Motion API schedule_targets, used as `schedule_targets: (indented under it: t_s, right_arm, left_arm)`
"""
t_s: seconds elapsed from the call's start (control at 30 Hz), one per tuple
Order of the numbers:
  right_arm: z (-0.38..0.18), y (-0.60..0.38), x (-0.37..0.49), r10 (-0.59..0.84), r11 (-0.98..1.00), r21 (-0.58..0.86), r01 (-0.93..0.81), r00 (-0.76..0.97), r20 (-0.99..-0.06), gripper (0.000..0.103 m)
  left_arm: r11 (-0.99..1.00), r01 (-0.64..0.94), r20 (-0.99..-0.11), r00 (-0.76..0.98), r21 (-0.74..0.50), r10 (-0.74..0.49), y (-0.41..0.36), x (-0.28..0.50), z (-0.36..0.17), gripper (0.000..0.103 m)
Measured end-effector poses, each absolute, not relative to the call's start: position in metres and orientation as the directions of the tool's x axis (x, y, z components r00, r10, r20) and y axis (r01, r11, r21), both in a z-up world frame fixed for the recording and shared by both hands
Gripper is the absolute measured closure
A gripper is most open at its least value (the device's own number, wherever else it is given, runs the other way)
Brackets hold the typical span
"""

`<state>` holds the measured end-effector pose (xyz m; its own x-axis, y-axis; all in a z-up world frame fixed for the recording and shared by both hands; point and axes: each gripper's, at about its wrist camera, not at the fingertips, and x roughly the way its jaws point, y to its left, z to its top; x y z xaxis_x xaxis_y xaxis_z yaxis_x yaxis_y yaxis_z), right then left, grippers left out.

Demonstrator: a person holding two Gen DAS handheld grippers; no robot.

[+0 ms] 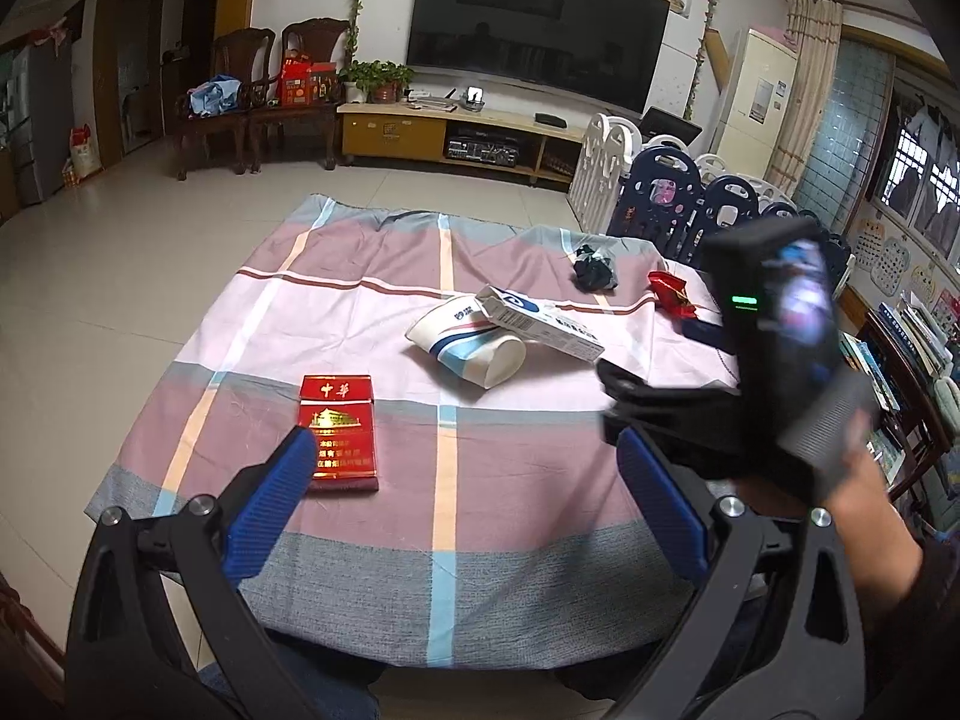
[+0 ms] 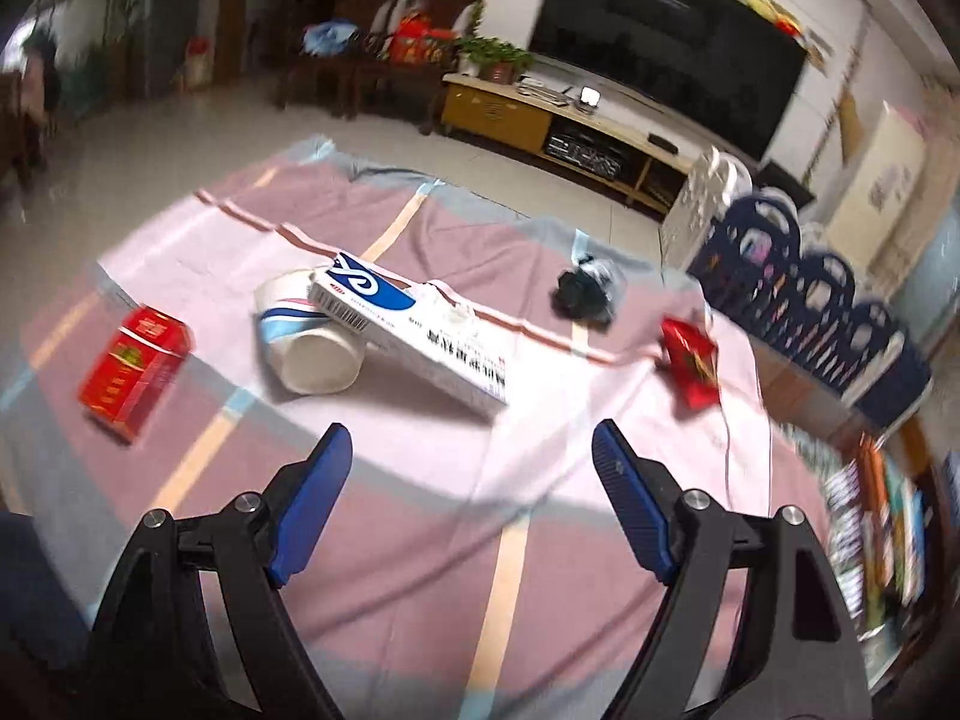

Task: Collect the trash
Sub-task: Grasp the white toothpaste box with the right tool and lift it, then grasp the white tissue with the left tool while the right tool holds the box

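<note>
A red cigarette pack point(image 1: 338, 432) lies on the checked cloth point(image 1: 420, 570), touching distance from my left gripper's left fingertip. A paper cup point(image 1: 467, 345) lies on its side mid-table with a white and blue carton point(image 1: 538, 324) leaning on it. A dark crumpled bag point(image 1: 594, 268) and a red wrapper point(image 1: 673, 294) lie farther right. My left gripper point(image 1: 468, 456) is open and empty. My right gripper point(image 2: 471, 450) is open and empty, above the cloth in front of the cup point(image 2: 309, 336), carton point(image 2: 414, 330), pack point(image 2: 135, 372), bag point(image 2: 585, 294) and wrapper point(image 2: 690, 363).
The right hand-held device point(image 1: 774, 360) fills the right side of the left wrist view. Blue and white playpen panels point(image 1: 672, 192) stand past the table's right edge. A bookshelf point(image 1: 900, 372) is at right. A TV stand point(image 1: 456, 132) and chairs point(image 1: 258, 96) stand beyond tiled floor.
</note>
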<state>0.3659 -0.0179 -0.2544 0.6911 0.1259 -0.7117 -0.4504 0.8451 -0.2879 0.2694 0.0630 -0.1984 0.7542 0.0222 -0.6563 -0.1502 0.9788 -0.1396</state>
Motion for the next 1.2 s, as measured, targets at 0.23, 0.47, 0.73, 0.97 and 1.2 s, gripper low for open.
schedule_targets:
  t_s: [0.23, 0.47, 0.73, 0.97, 1.2]
  right_arm:
    - [-0.310, 0.024, 0.426, 0.024, 0.740, -0.445, -0.505, 0.680, -0.732, 0.035]
    - [-0.300, 0.013, 0.439, 0.082, 0.768, -0.364, -0.526, 0.645, -0.760, 0.076]
    - [-0.207, -0.113, 0.415, 0.328, 0.933, 0.116, -0.340, 0.673, -0.663, 0.076]
    - [-0.219, -0.198, 0.411, 0.329, 0.936, 0.322, -0.144, 0.687, -0.648, 0.076]
    - [-0.227, -0.187, 0.414, 0.375, 0.922, 0.337, -0.190, 0.652, -0.659, 0.076]
  left_arm:
    - [0.974, -0.165, -0.686, 0.727, -0.156, 0.013, 0.071, 0.277, -0.207, 0.004]
    - [0.977, -0.150, -0.714, 0.700, -0.155, -0.006, 0.061, 0.300, -0.212, 0.004]
    - [0.994, -0.042, -0.713, 0.700, -0.105, -0.046, 0.021, 0.388, -0.203, 0.003]
    - [0.999, 0.044, -0.797, 0.603, 0.025, -0.007, -0.020, 0.501, -0.241, 0.014]
    - [0.989, 0.078, -0.891, 0.447, 0.128, 0.080, -0.023, 0.566, -0.306, 0.041]
